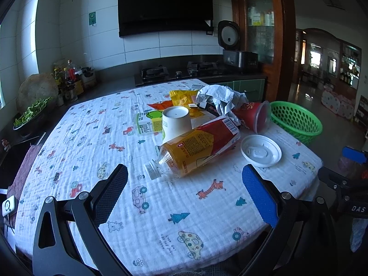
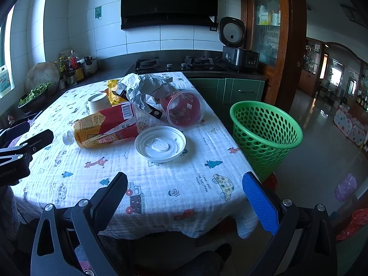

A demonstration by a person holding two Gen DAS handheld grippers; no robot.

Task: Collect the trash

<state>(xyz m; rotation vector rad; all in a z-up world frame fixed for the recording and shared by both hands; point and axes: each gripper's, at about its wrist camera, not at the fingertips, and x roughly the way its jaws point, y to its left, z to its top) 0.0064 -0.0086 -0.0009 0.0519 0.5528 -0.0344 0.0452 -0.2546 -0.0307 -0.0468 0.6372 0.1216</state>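
A: How much room is there along the tabletop [image 2: 161,197] edges?

B: The near stretch of the printed cloth is bare in both views. The left claw [image 1: 185,177] hangs over that near part with its jaws spread wide and nothing between them. The right claw [image 2: 185,184] sits just past the near edge, also wide apart and empty, with the cloth's hem drooping below it.

A: And the trash itself?

B: It is bunched toward the middle and far side. An orange drink bottle [image 1: 197,149] lies on its side, cap pointing to the near left. A white lid [image 1: 261,151] lies flat just right of it, with bare cloth on its near side. Behind the bottle an upturned white paper cup [image 1: 176,124] stands base up, touching or overlapping the bottle. A green and white carton [image 1: 147,124] lies left of the cup.

A: Farther back?

B: Crumpled grey paper [image 2: 145,87] heaps over yellow snack wrappers [image 1: 182,96] and a dark packet. A clear tub with a red label [image 2: 185,109] lies tipped on its side near the right edge, mouth facing the cameras; nothing loose shows inside it.

A: The bin?

B: A green perforated basket [image 2: 264,128] stands upright just off the tabletop's right side, near the far corner. What shows of its inside looks empty, but its bottom is out of sight. Open floor lies to its right.
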